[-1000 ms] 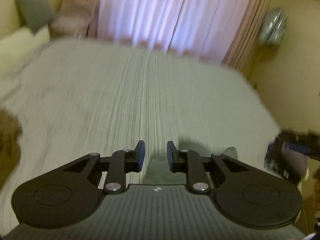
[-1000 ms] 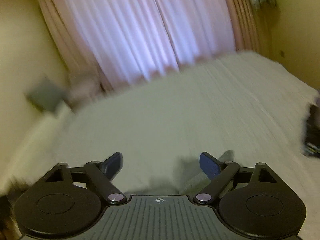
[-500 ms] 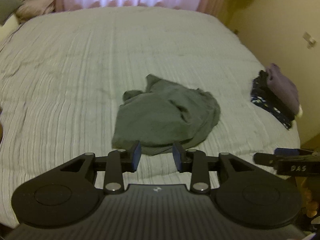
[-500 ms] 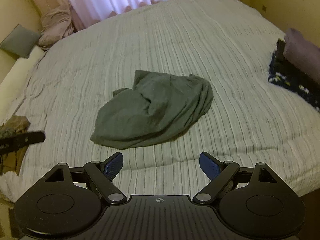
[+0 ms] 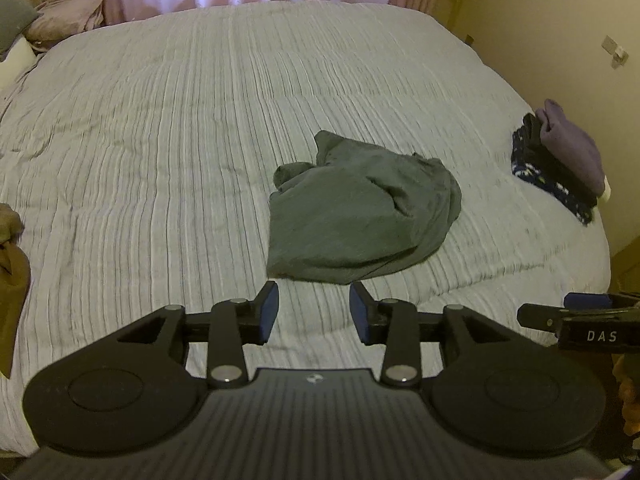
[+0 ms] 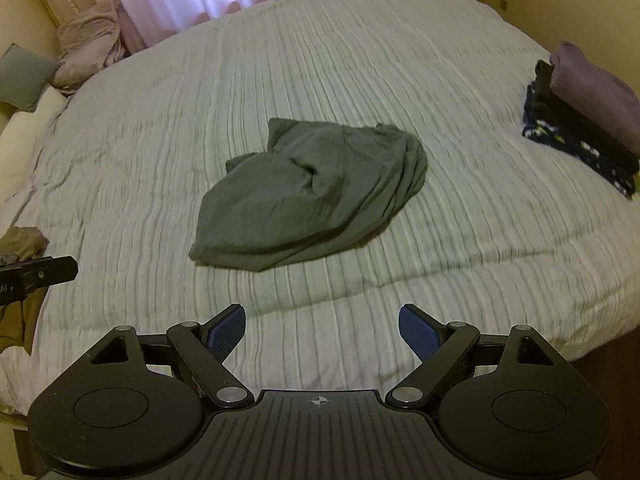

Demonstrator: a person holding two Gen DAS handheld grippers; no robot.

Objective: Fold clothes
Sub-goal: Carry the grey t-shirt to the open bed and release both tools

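**Now: grey garment heaped mid-bed**

Crumpled, the garment (image 5: pixel 360 212) lies on the striped bedspread (image 5: pixel 160 140). Just short of it, the left gripper (image 5: pixel 314 310) is opening, nothing between its pads. The right gripper (image 6: pixel 322 330) stands wide apart, empty.

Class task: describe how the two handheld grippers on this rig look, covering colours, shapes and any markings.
The left gripper and the right gripper are both matte black, with ribbed bodies, round side discs, silver pivot pins and blue finger pads. The right gripper's side carries white "DAS" lettering. No cables or sleeves show.
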